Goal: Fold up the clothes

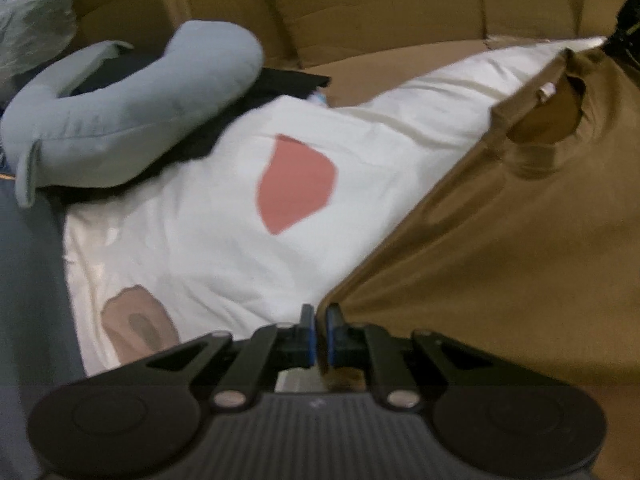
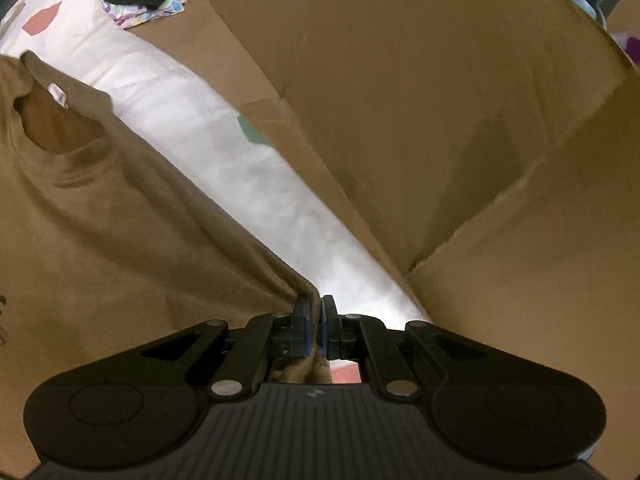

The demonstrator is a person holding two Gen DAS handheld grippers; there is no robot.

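The left gripper (image 1: 319, 322) and right gripper (image 2: 315, 314) each had jaws pinched tight on the brown cotton T-shirt (image 1: 520, 240), stretched above a white patterned sheet (image 1: 224, 216) beside flattened cardboard (image 2: 400, 100).

the brown shirt (image 1: 520, 240) runs off frame, its pinched edge hidden between the jaws.
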